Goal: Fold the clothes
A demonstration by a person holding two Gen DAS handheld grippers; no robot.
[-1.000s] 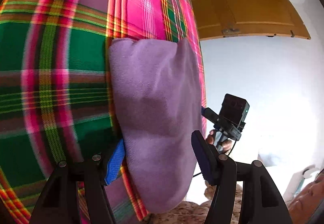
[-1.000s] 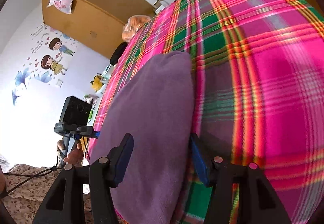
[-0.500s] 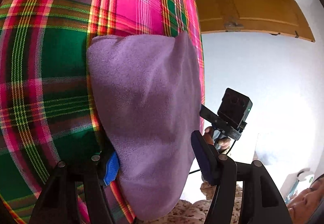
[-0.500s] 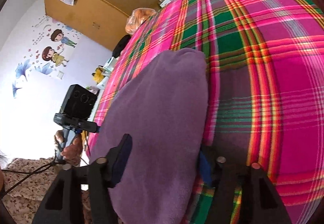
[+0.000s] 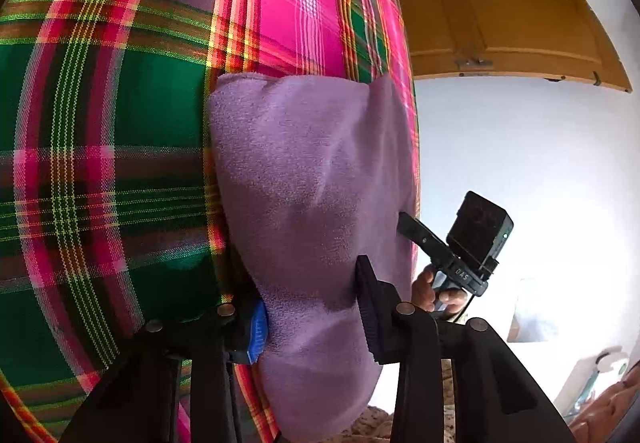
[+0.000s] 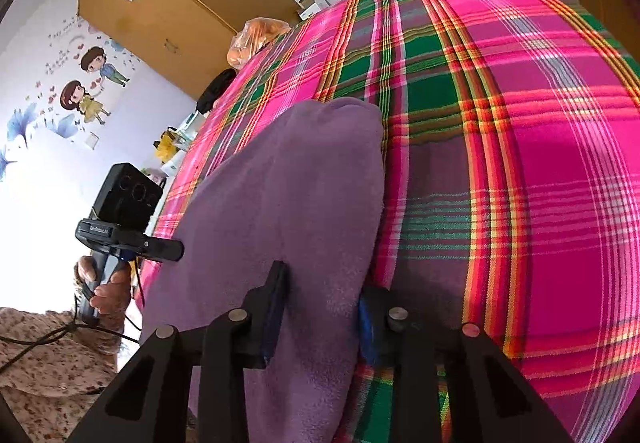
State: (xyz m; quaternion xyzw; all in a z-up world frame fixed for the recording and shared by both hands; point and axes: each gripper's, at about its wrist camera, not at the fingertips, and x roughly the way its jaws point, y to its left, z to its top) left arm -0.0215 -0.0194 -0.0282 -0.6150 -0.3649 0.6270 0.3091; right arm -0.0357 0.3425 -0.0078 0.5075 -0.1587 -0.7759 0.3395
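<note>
A folded purple fleece garment (image 5: 312,171) lies on a pink and green plaid cloth (image 5: 100,123) near its edge. My left gripper (image 5: 312,307) is shut on the garment's near end, with fleece filling the gap between its fingers. In the right wrist view the same purple garment (image 6: 288,195) rests on the plaid cloth (image 6: 520,163). My right gripper (image 6: 320,307) is shut on its other end, one finger on top and one tucked at the garment's edge. Each view shows the other gripper's black camera block (image 5: 476,239) (image 6: 124,199) held in a hand (image 6: 108,291).
A wooden door (image 5: 500,23) stands beyond the cloth's far edge. A brown cabinet (image 6: 160,15), cartoon wall stickers (image 6: 88,83), an orange bag (image 6: 256,35) and small boxes lie past the far side. A floral sleeve (image 6: 48,355) is at lower left.
Both grippers' fingers have closed in from a wide gap onto the purple garment. The garment's ends now bunch between the fingers.
</note>
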